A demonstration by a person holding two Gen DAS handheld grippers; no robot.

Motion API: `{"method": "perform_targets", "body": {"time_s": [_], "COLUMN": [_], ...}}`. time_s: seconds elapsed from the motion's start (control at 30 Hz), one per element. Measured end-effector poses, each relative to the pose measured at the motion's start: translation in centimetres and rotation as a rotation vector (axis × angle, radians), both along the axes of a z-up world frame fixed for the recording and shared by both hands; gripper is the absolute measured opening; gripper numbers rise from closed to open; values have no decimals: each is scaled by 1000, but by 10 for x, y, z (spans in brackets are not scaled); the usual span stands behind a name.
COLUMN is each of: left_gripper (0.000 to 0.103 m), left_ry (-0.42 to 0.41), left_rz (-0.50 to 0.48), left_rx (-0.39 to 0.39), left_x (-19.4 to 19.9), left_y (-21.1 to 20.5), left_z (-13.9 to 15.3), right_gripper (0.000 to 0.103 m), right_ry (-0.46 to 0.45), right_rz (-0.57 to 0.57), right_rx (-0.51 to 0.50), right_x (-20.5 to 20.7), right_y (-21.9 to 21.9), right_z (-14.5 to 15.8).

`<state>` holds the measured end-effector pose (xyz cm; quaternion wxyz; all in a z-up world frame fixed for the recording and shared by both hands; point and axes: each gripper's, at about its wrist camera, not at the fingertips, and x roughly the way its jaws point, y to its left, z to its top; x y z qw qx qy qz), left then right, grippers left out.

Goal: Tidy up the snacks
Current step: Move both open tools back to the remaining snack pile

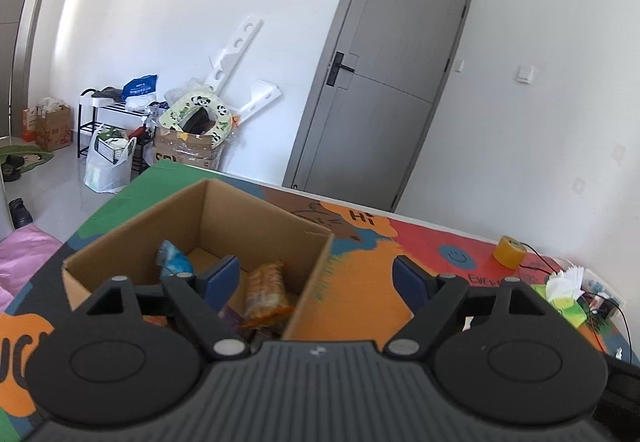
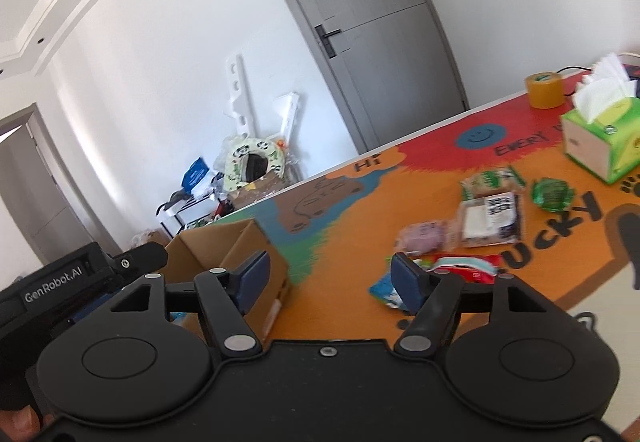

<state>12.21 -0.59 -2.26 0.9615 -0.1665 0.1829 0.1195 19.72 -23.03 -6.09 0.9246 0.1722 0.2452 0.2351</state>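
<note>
Clutter and fittings around a colourful table mat

A grey door [image 1: 384, 81] with a dark handle [image 1: 338, 69] is set in the white wall, and a switch [image 1: 525, 73] is fixed to its right. White boards [image 1: 236, 53] are leaned against the wall above a cardboard carton [image 1: 188, 151] topped by a panda-print ring [image 1: 200, 113]. A black rack [image 1: 100, 113] and a white bag [image 1: 106, 161] are seen beside it. On the mat [image 2: 420, 177], a tape roll [image 2: 545, 89] and a green tissue box [image 2: 600, 137] are placed near the far edge.
</note>
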Motion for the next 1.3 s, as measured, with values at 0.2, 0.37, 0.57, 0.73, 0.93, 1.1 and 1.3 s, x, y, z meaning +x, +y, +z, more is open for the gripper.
{"method": "perform_targets", "body": {"time_s": [0.2,0.37,0.57,0.73,0.93,1.1,1.3], "left_gripper": [83,83,83,86,93,93,93], "left_ry": [16,31,54,77,111,140,161], "left_rz": [-25,-48,-68,-78,-86,-96,-116], "left_rx": [7,22,32,41,72,68,64], "left_x": [5,11,21,29,42,54,69], "left_y": [-17,-29,-43,-51,-61,-68,-76], "left_z": [-5,-8,-13,-21,-32,-43,-54], "right_gripper": [70,74,77,84,102,103,103], "right_ry": [11,21,35,45,49,67,91], "right_rz": [-30,-52,-69,-86,-99,-108,-121], "right_rx": [-1,-1,-2,-6,-3,4,9], "right_x": [3,5,9,13,17,23,32], "right_y": [-20,-33,-48,-56,-64,-74,-87], "right_z": [-5,-12,-19,-27,-36,-47,-58]}}
